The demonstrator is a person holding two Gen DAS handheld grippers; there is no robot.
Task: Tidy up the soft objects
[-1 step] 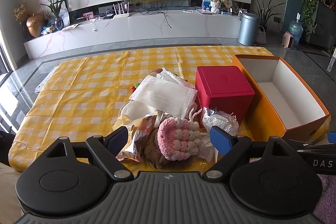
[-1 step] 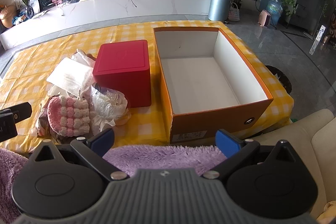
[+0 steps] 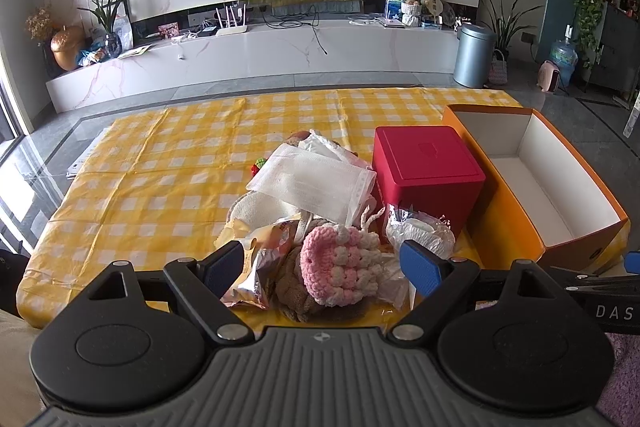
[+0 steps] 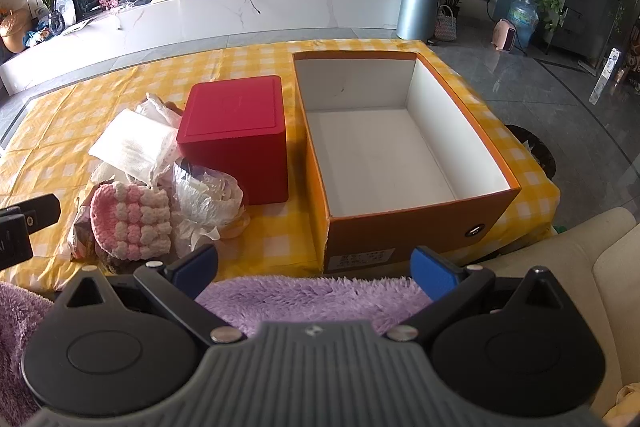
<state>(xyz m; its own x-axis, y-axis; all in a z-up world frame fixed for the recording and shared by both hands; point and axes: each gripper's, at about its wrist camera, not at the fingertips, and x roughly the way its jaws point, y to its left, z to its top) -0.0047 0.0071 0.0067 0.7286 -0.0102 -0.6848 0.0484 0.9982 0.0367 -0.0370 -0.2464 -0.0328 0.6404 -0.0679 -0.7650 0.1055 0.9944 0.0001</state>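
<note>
A: Obs. 1, largest first. Table under a yellow-and-white checked cloth (image 3: 160, 167). On its right side an orange cardboard box (image 4: 404, 239), lid off, white inside, nothing in it.

B: Confirmed. Just left of that box stands a red cube box (image 4: 236, 135), lid on. Apart from the orange one or touching?

A: A narrow strip of cloth shows between them in the right wrist view, so apart.

B: Soft items?

A: Heaped against the red box's left and near sides. Top of heap: a white mesh pouch (image 3: 316, 183), lying flat. Nearest the table edge: a pink-and-white crochet piece (image 3: 344, 263), resting on something brown and knitted. To its right, a crinkled clear bag with white contents (image 4: 208, 199), touching the red box's front. To its left, a foil snack packet (image 3: 260, 267).

B: Grippers?

A: Left gripper (image 3: 322, 265): jaws spread wide, nothing between them, hovering at the near edge with the crochet piece framed in the gap, no contact seen. Right gripper (image 4: 314, 267): jaws likewise spread and empty, held over purple fleece (image 4: 312, 303) in front of the orange box.
</note>
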